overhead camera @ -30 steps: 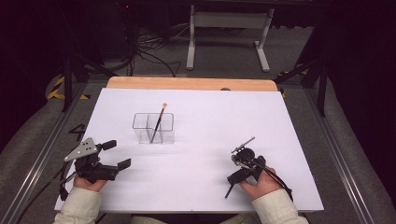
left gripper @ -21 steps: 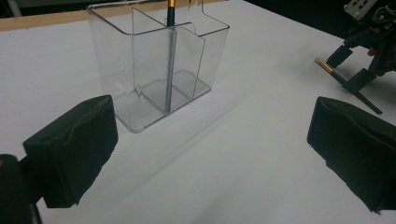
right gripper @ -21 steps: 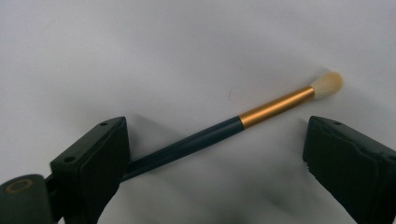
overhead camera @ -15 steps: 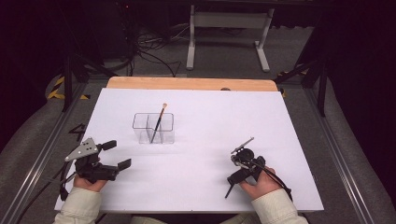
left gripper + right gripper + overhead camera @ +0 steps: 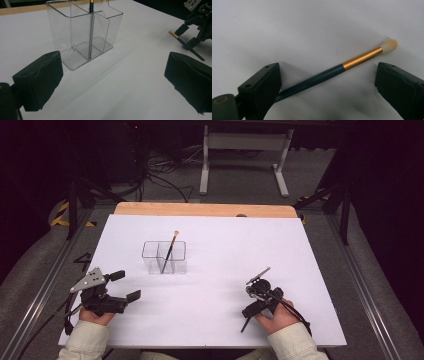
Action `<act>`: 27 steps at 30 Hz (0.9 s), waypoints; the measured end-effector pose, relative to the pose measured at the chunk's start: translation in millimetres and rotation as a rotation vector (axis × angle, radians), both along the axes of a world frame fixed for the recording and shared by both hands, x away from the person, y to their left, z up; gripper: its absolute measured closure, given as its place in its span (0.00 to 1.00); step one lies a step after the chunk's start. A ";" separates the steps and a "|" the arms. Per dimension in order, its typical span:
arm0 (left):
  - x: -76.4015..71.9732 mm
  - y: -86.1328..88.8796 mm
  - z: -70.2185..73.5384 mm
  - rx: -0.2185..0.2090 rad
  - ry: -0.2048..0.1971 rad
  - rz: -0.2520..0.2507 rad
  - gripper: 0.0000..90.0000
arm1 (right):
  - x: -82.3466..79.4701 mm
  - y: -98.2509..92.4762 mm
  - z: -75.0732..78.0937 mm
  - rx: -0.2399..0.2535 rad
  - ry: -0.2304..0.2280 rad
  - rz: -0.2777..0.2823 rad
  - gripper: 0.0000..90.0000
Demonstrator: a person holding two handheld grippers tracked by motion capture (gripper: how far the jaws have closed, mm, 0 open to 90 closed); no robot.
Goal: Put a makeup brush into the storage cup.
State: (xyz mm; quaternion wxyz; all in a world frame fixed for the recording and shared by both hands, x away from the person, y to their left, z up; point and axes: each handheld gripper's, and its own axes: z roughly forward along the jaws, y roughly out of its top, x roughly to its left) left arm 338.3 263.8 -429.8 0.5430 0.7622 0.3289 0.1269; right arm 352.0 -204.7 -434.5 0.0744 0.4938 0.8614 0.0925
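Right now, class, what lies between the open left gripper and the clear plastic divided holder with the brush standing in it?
Nothing: in the left gripper view, bare white table runs from the left gripper to the clear plastic divided holder.

Clear glossy plastic organizer is gleaming at twelve o'clock; the brush is showing matt dark handle, brushed gold metal ferrule.
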 end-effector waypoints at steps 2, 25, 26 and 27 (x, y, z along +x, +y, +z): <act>0.0 -0.1 -0.1 -0.001 0.000 -0.002 0.03 | 0.0 0.0 -0.2 0.000 0.002 0.004 0.06; 0.3 -0.9 -0.9 0.000 0.007 -0.006 0.03 | 3.6 3.1 9.7 -0.029 0.064 0.042 0.42; 0.4 -0.8 -0.8 0.000 0.007 -0.007 0.03 | 4.1 2.6 10.5 -0.030 0.069 0.045 0.45; 0.3 -0.6 -0.6 0.002 0.007 -0.008 0.03 | 4.4 2.5 11.1 -0.035 0.071 0.046 0.49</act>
